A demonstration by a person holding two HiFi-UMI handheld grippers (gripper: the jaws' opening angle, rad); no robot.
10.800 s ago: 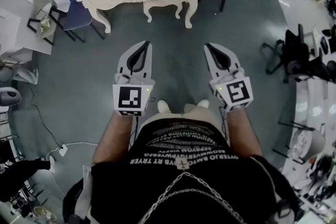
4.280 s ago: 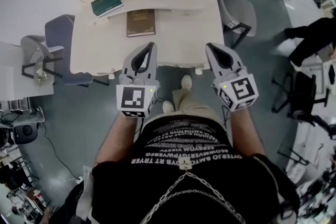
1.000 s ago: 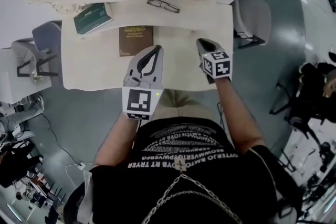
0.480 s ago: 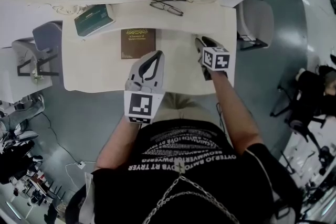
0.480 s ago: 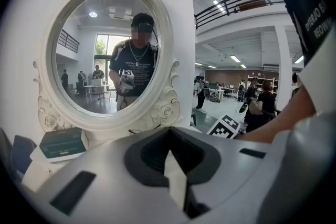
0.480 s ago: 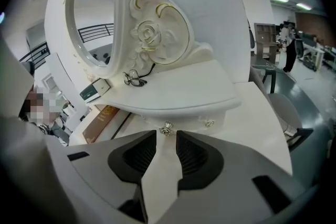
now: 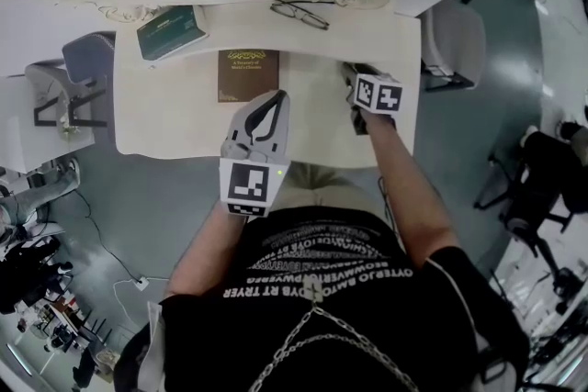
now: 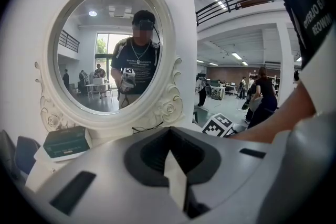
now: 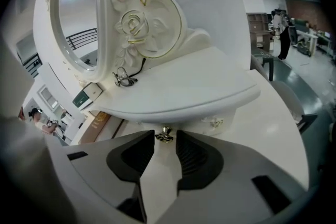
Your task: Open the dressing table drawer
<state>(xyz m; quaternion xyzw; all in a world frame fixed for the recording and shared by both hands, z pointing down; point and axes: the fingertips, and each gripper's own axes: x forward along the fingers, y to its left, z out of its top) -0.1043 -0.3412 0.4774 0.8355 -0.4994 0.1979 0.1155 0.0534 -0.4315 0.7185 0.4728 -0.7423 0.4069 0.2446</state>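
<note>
Overhead unseen — right gripper [image 7: 357, 74], just opened, straddles drawer knob [image 9: 164, 134].

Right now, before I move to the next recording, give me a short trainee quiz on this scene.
1. Fill in: the glasses lie at the foot of the ____.
2. True or false: the left hand-held gripper is shut.
3. What sits between the right hand-held gripper's jaws? A) glasses B) drawer knob C) nothing
Key: 1 mirror. 2 true. 3 B; its jaws have just been opening and stand apart.
</note>
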